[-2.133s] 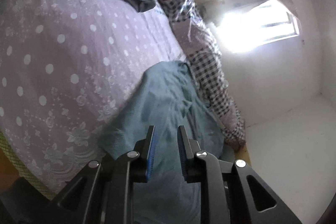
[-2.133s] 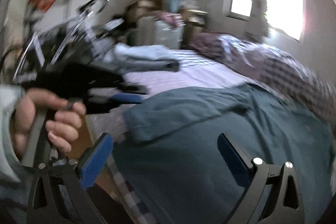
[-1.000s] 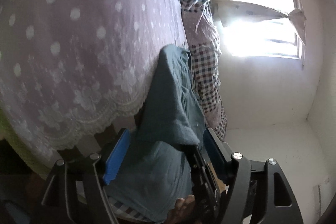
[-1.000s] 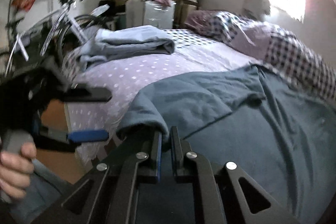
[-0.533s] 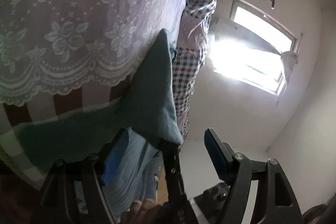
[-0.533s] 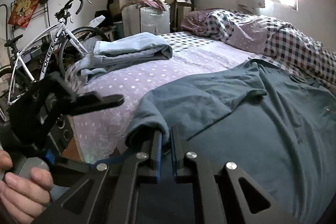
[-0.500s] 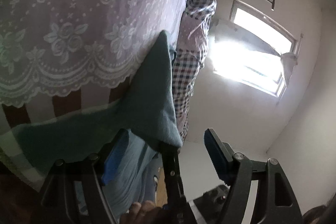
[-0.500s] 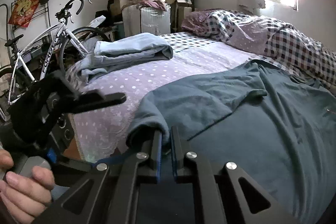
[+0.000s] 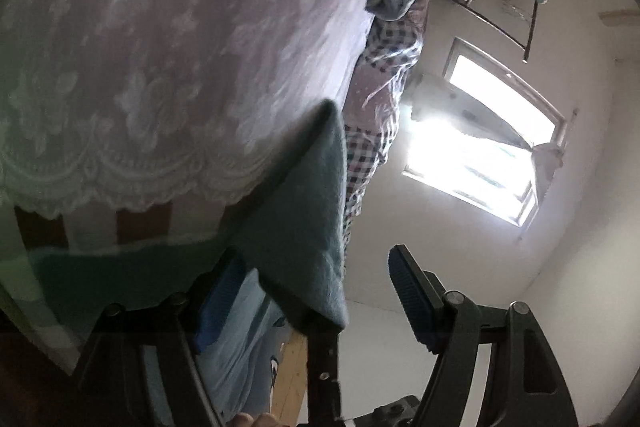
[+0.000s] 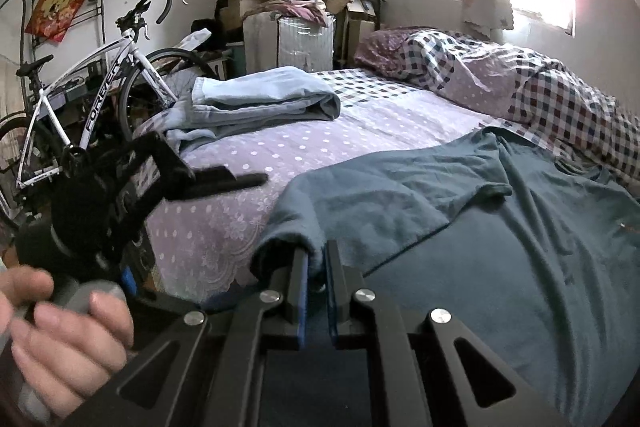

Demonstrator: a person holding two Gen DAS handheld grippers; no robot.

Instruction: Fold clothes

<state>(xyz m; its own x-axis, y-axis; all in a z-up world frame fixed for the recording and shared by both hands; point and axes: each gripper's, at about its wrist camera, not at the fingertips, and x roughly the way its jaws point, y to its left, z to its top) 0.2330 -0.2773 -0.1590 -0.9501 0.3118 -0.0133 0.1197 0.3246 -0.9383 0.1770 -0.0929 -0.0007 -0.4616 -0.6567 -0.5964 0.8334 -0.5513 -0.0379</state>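
Bedroom, purple dotted bedspread (image 10: 304, 143). Teal shirt (image 10: 500, 251) lies spread on it, one sleeve folded in. Right gripper (image 10: 316, 287) now clamped on the near hem corner, after being open two seconds ago. Left gripper (image 9: 312, 291) has opened, jaws apart beside that corner. Likely a handover.

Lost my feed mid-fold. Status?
Right gripper shut on teal shirt edge. Left gripper open beside that corner. Shirt spread on bed. Folded jeans well clear.
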